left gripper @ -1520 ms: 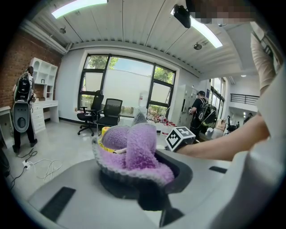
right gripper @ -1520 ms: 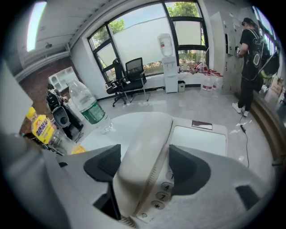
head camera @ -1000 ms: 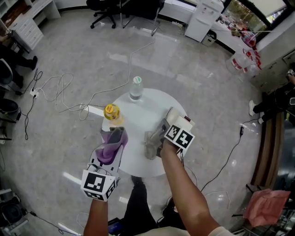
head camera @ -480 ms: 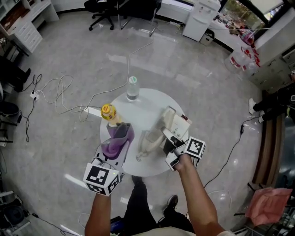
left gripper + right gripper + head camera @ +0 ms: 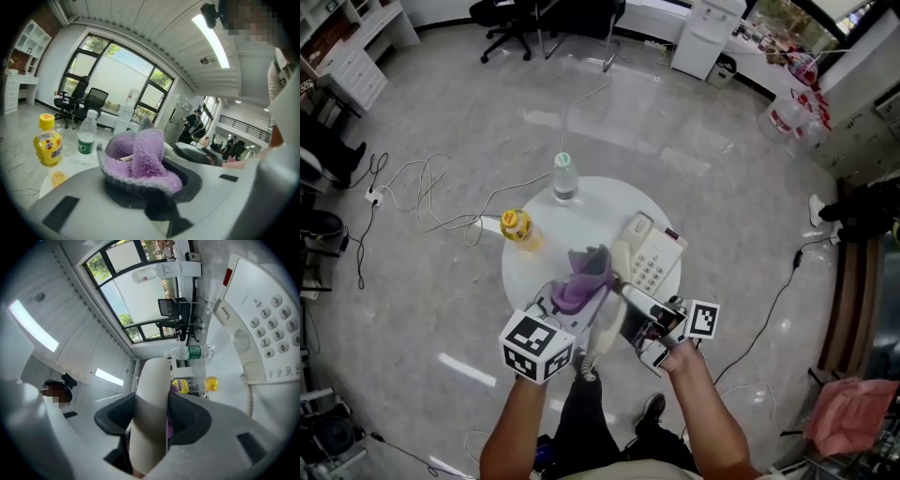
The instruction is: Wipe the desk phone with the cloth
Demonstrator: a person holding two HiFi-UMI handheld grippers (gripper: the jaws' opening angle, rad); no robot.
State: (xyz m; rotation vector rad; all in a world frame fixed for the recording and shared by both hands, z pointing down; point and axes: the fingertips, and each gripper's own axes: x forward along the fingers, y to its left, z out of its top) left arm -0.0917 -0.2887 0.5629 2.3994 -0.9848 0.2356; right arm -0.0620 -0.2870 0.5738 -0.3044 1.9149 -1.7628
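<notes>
Two bottles point(image 5: 516, 226) line the round table's point(image 5: 534, 281) upper-left rim; its left half lies bare. At centre the left gripper point(image 5: 570, 302) clamps the one cloth point(image 5: 585, 278); the right gripper point(image 5: 630, 319) pinches the handset point(image 5: 152, 380) below the single right-edge phone point(image 5: 652, 262).

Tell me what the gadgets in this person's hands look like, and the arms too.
The left gripper and right gripper are pale grey moulded shells, each with two jaws lined in black padding. Each carries a white cube printed with black square markers. Both forearms are bare; no sleeve reaches them.
</notes>
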